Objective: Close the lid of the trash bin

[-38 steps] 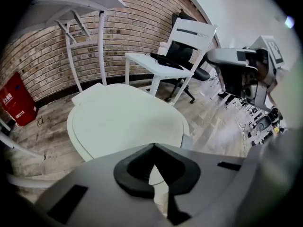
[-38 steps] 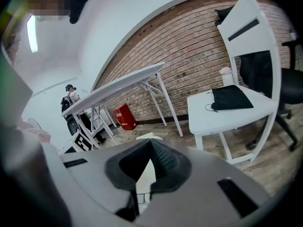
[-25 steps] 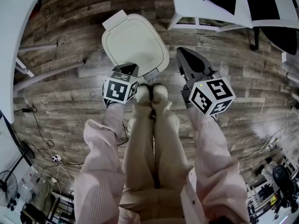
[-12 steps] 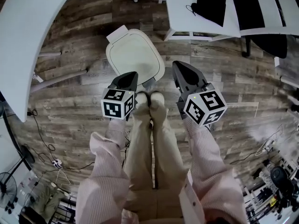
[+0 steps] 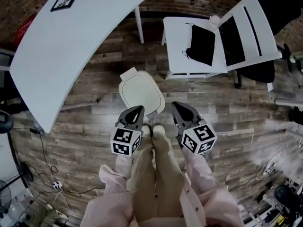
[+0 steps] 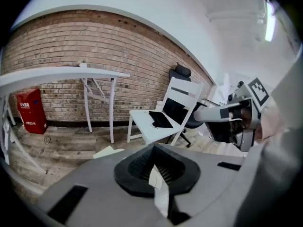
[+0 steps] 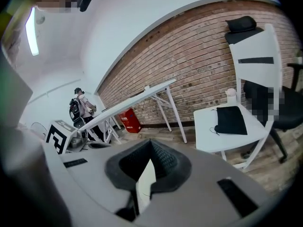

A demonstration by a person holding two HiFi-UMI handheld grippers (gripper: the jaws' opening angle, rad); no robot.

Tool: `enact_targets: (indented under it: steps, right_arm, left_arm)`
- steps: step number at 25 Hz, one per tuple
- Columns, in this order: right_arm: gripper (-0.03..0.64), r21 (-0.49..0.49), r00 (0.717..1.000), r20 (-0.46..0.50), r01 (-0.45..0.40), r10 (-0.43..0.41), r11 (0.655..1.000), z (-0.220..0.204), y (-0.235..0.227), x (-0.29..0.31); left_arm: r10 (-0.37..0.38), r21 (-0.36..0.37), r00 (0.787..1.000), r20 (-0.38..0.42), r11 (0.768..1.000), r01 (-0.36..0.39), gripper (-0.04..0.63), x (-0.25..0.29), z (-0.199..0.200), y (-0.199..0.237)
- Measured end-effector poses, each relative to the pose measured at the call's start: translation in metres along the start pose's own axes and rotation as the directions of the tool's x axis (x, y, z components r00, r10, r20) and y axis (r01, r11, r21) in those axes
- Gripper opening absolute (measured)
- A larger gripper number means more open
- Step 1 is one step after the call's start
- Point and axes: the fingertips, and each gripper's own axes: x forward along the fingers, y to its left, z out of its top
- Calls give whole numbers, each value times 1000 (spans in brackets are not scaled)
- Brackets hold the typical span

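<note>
1. The cream trash bin (image 5: 160, 109) stands on the wooden floor (image 5: 85, 122) just ahead of the person's shoes (image 5: 152, 129). It is between the white bench (image 5: 71, 46) and the white folding chair (image 5: 180, 56).
2. Its lid (image 5: 142, 93) lies flat down on the bin, with a small tab sticking out at the far end.
3. The left claw (image 5: 138, 109) is pressed together with nothing between its pads. In the head view its tip overlaps the near rim of the bin. In its own view, the left claw (image 6: 152, 148) points out across the room rather than at the bin.
4. The right claw (image 5: 176, 106) sits to the right of the bin's near corner, clear of it. Its pads also meet at the tip and pinch nothing (image 7: 150, 144).
5. A black pouch (image 5: 201, 45) lies on the chair's seat.
6. A black-and-white marker card (image 5: 65, 0) lies at the far end of the bench.
7. Both gripper views show a brick wall (image 6: 94, 56) behind the bench. A red box (image 6: 29, 110) stands at the foot of the wall.
8. A black office chair (image 7: 241, 23) stands behind the folding chair.
9. A person with a backpack (image 7: 80, 105) stands far off in the right gripper view.
</note>
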Motion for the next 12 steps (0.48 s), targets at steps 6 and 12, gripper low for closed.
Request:
enact_targets:
  steps: [6, 12]
  right_arm:
    - [3, -6, 1000, 14, -11, 11, 1000, 26, 14, -21]
    - [3, -27, 998, 49, -29, 31, 999, 55, 40, -37]
  left_arm:
    - [6, -1, 995, 95, 1000, -6, -8, -35, 50, -12]
    - [5, 26, 983, 186, 1000, -10, -8, -78, 95, -24]
